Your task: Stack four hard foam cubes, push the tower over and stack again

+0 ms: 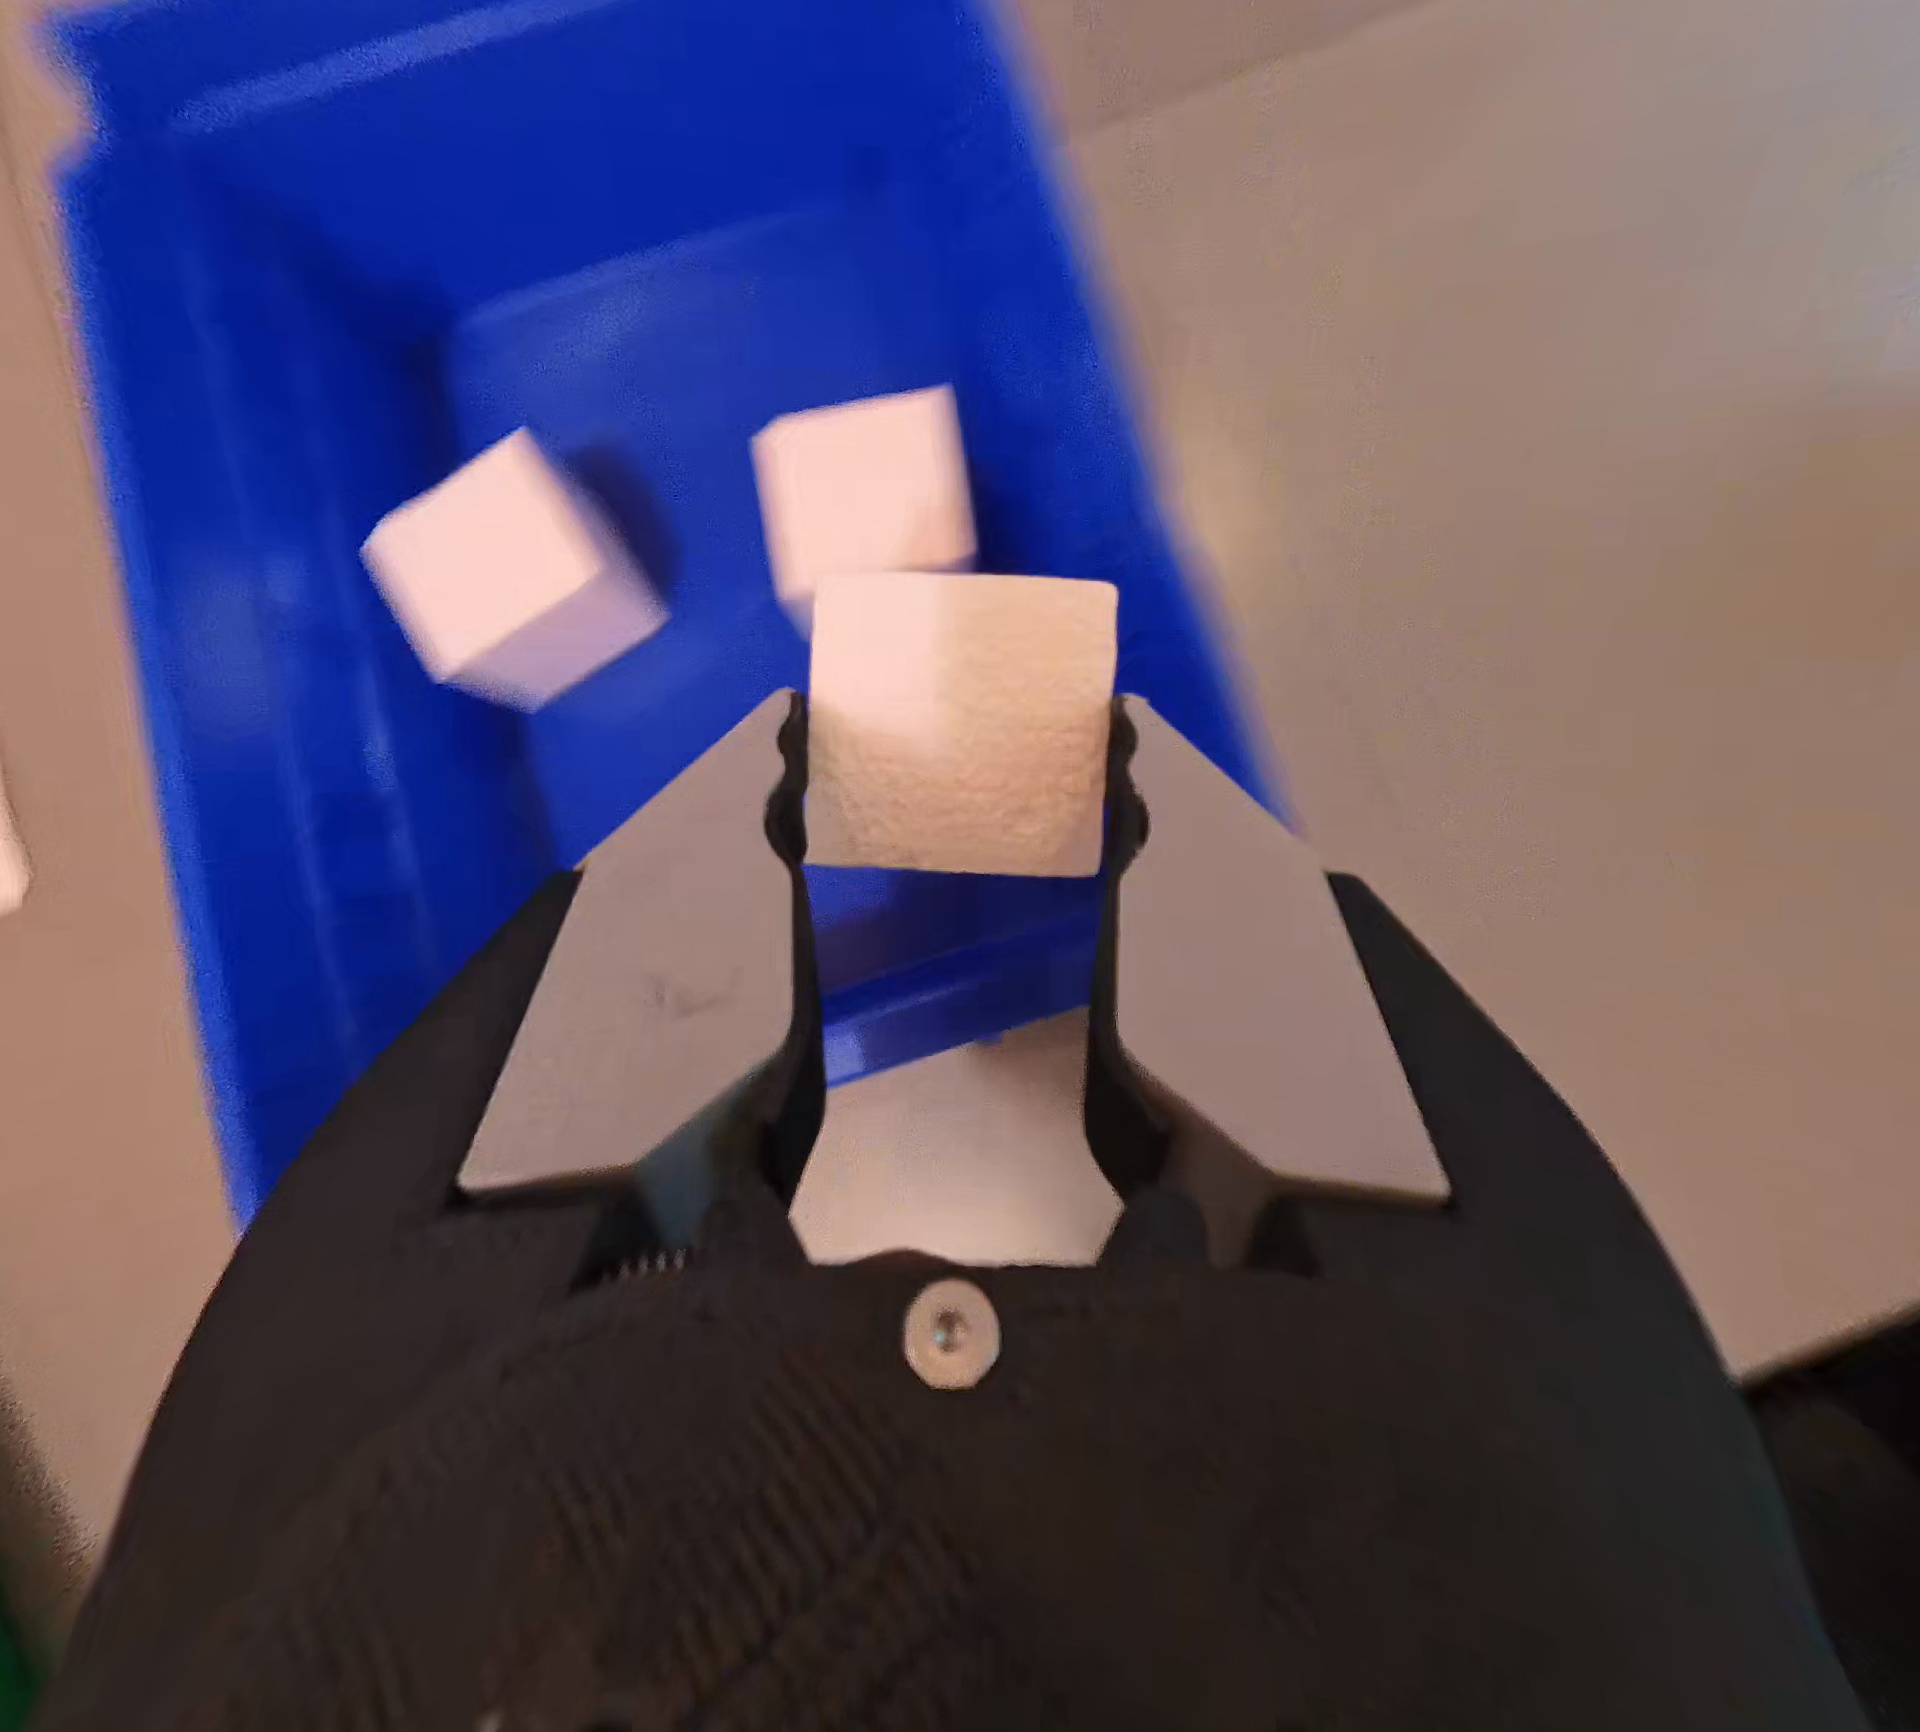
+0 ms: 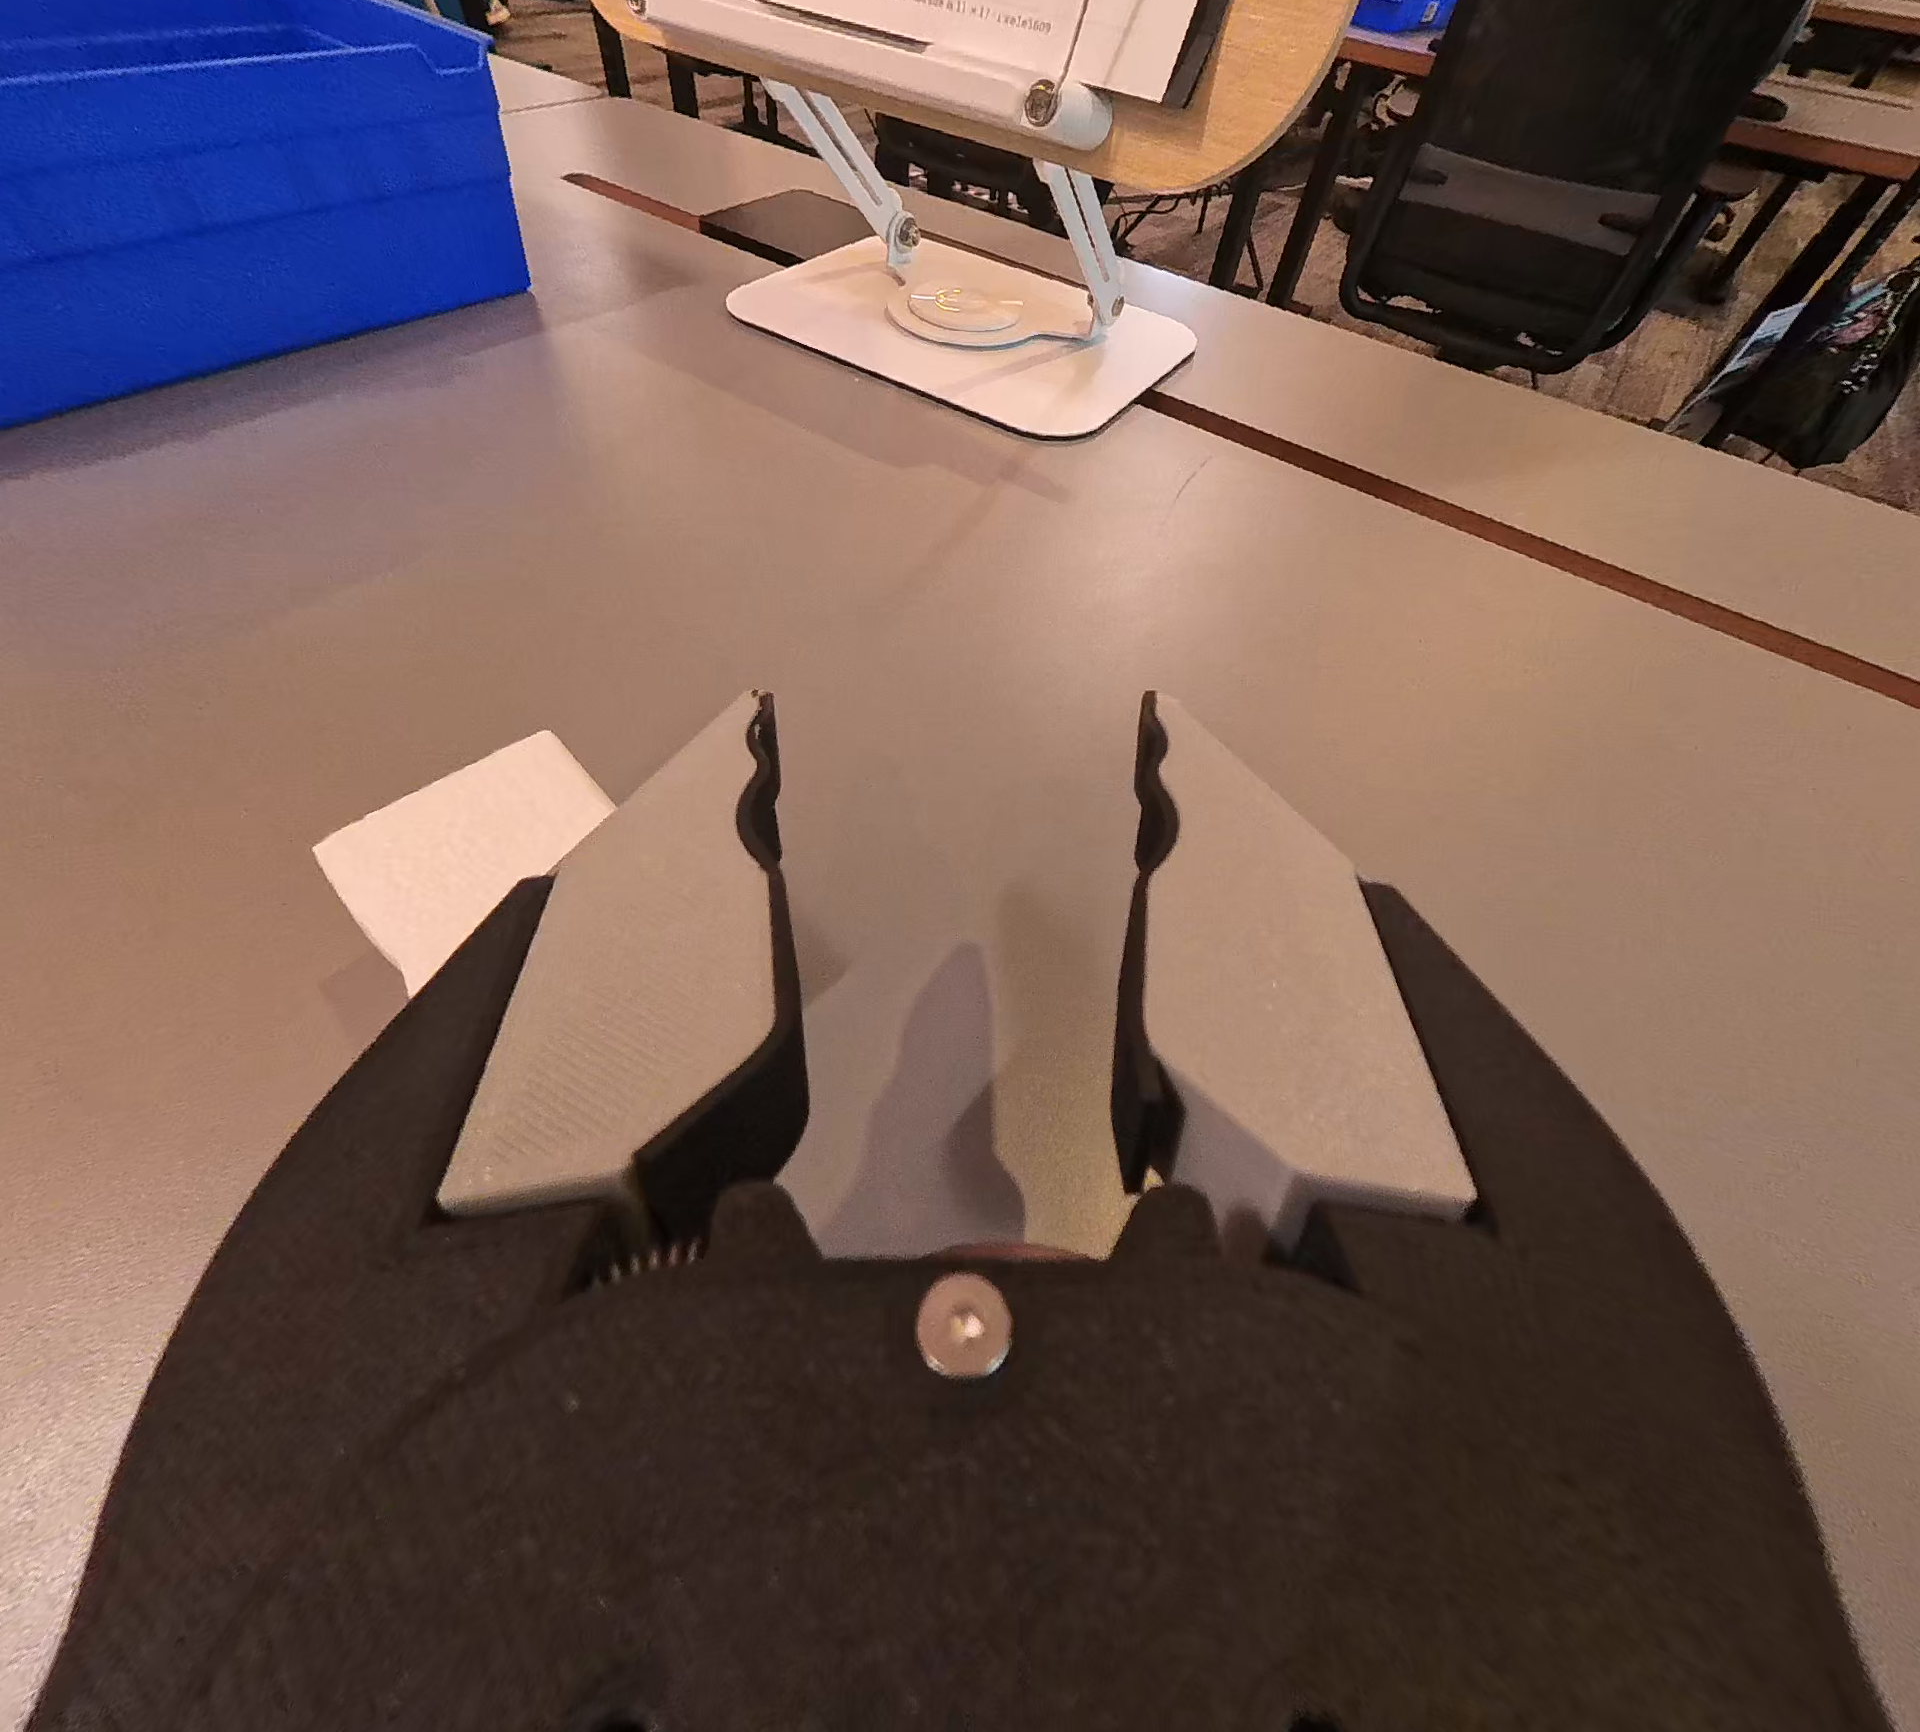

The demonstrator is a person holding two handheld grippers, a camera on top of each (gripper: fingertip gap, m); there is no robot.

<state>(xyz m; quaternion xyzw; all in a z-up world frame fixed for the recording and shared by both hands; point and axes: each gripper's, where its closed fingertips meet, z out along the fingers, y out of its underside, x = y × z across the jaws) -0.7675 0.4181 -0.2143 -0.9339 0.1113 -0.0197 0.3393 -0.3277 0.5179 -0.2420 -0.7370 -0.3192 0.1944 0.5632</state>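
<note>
In the left wrist view my left gripper (image 1: 958,726) is shut on a white foam cube (image 1: 961,732) and holds it above the blue bin (image 1: 260,747). Two more white cubes lie on the bin floor, one at the left (image 1: 509,565) and one behind the held cube (image 1: 857,487). In the right wrist view my right gripper (image 2: 954,716) is open and empty, low over the grey table (image 2: 935,539). A fourth white cube (image 2: 447,851) sits on the table just left of its left finger, partly hidden by it.
The blue bin (image 2: 239,228) stands at the far left of the table in the right wrist view. A white stand with a wooden board and papers (image 2: 956,321) stands ahead. A brown seam (image 2: 1558,550) crosses the table. Chairs and other tables lie beyond. My right fingertips sit around 45 cm from my left ones.
</note>
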